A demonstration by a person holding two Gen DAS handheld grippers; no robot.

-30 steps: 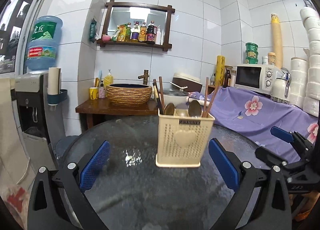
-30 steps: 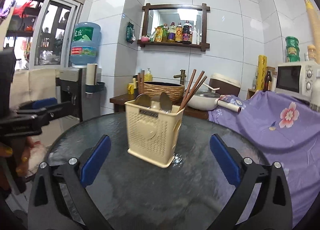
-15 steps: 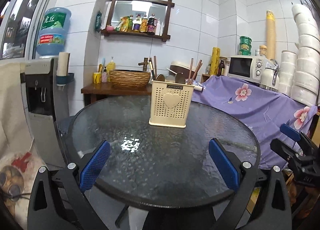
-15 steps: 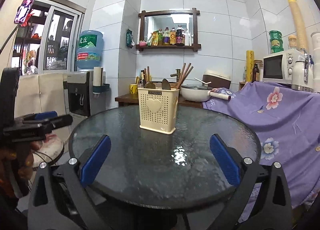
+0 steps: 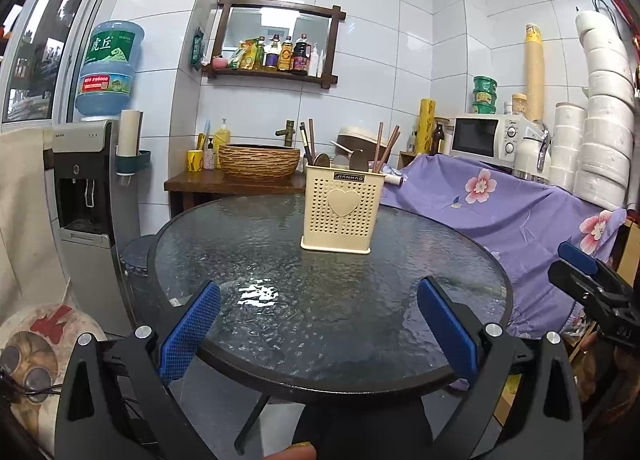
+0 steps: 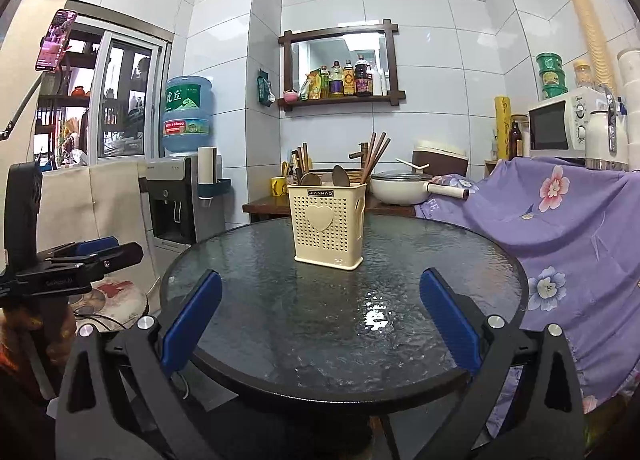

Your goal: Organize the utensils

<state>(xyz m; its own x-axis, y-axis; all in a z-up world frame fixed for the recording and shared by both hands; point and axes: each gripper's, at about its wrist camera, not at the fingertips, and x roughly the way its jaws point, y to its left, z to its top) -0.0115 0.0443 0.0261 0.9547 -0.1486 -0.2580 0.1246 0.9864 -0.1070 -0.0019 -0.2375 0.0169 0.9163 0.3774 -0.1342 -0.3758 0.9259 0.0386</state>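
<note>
A cream perforated utensil holder [image 5: 340,212] with a heart on its front stands upright on the round glass table [image 5: 280,300]. Spoons [image 5: 358,161] and brown chopsticks [image 5: 386,148] stick out of its top. It also shows in the right wrist view [image 6: 326,224], with spoons [image 6: 340,176] and chopsticks [image 6: 376,156] in it. My left gripper [image 5: 318,324] is open and empty, held back at the table's near edge. My right gripper [image 6: 320,316] is open and empty, also back at the near edge.
A purple flowered cloth [image 5: 500,204] covers a counter at the right, with a microwave [image 5: 480,136] on it. A water dispenser [image 5: 88,200] stands at the left. A wooden side table with a woven basin [image 5: 258,162] is behind the table.
Both grippers have pulled back from the holder to the table's near edge. The holder now looks smaller and farther. Both stayed open.
</note>
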